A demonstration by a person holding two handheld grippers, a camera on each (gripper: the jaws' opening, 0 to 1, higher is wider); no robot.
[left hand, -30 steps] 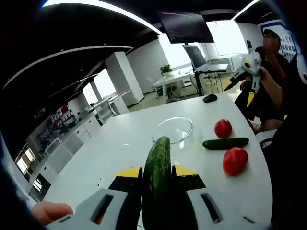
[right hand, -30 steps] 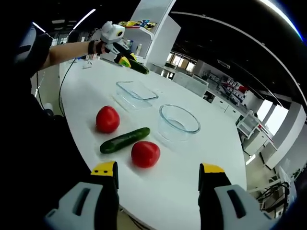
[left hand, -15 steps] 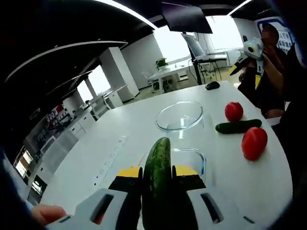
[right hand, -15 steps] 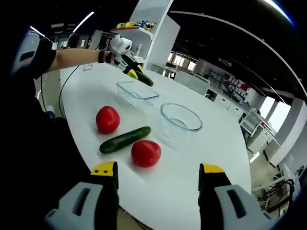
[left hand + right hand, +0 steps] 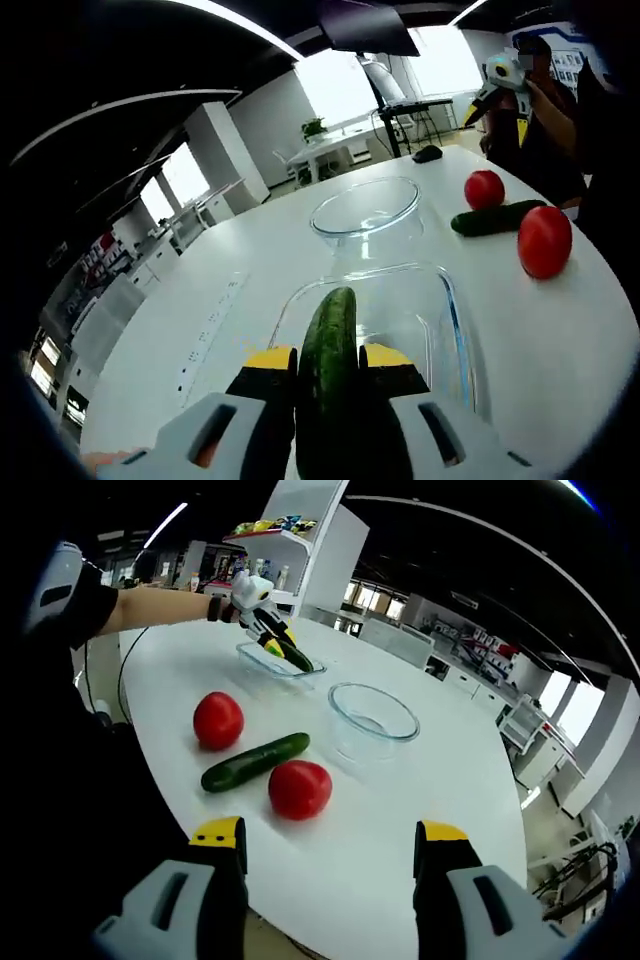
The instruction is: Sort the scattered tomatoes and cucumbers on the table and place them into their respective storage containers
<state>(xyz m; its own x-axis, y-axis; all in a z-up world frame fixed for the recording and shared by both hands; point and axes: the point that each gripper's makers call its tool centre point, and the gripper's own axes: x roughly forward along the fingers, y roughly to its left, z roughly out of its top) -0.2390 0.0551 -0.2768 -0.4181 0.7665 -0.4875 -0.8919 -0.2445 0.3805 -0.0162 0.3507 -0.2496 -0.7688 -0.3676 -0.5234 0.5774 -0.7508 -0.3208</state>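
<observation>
White bench in an open office carries everything. Your left claw is clamped on a cucumber, its tip over the rectangular glass dish. Beyond that dish sits the round glass bowl; to the bowl's right lie a second cucumber and two tomatoes. Your right claw hangs apart, holding nothing. Judging by looks, the cucumbers are firm and smooth-skinned, so take them mid-length; the tomatoes look softer and apt to roll, so pinch gently across the widest part.

left gripper clamps a cucumber | tip over rectangular glass dish | round glass bowl beyond | two tomatoes flank second cucumber, white table
</observation>
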